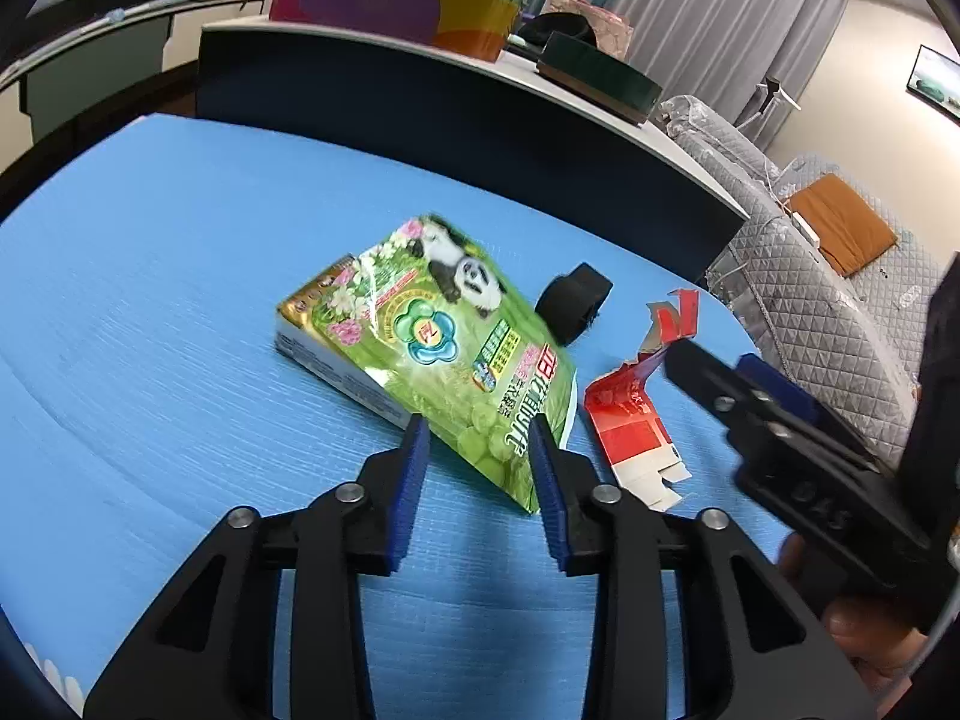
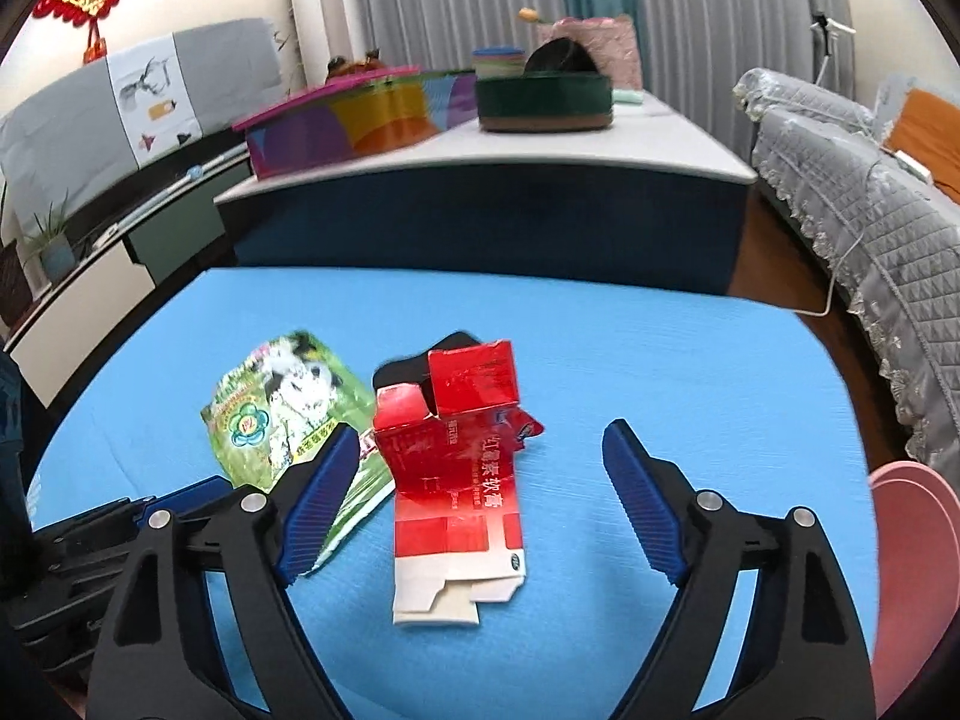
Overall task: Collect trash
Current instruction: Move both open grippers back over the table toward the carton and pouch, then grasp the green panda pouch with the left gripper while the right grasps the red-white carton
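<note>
Left wrist view: your left claw [image 1: 477, 426] straddles the near corner of the green panda packet [image 1: 420, 336] on the blue tabletop [image 1: 150, 330], pads apparently not pressing.

Right wrist view: your right claw [image 2: 474, 450] stands wide, ungripped; flattened red carton [image 2: 456, 480] between its fingers, packet at ten o'clock.

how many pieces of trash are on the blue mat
3. A green panda wrapper at the left, between the left gripper fingers. A flattened red carton at the right, ahead of the right gripper. A small black item behind them. More may be hidden.
</note>
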`<state>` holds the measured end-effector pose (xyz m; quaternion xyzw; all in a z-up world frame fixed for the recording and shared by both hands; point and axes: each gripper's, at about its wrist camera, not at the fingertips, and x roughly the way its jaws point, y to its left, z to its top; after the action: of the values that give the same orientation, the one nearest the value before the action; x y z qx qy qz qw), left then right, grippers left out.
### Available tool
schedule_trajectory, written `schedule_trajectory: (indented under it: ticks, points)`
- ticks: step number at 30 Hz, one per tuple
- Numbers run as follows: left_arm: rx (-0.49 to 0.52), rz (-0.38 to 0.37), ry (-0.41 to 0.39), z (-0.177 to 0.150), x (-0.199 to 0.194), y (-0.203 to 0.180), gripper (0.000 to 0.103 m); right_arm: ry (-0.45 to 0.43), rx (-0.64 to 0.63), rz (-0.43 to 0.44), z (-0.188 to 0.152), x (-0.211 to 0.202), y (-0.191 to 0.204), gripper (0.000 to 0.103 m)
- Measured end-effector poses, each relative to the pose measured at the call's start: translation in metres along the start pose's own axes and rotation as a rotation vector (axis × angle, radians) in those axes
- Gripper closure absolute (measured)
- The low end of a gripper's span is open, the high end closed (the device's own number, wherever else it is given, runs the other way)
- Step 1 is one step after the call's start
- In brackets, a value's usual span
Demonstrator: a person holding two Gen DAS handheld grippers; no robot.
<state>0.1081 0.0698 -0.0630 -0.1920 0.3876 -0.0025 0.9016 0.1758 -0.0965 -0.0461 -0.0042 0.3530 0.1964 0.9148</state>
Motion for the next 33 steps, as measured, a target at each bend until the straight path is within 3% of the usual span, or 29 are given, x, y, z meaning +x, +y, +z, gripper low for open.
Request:
schedule_trajectory:
  ticks: [12,19,26,33]
  points:
    - [-0.022,-0.024,0.033,-0.001,0.013,-0.004,0.075,0.041,0.004,0.001,0.003,0.023,-0.004,0.021]
    - [-0.041,-0.023,0.034,0.004,0.021,-0.004,0.076,0.044,0.009,0.003,0.005,0.023,-0.011,0.044]
    - [-0.035,-0.041,0.016,0.007,0.018,-0.008,0.092,0.031,0.009,0.01,0.006,0.013,-0.016,0.073]
    - [0.027,-0.043,-0.032,0.012,0.006,-0.02,0.101,-0.002,-0.01,0.003,0.009,-0.008,-0.018,0.081]
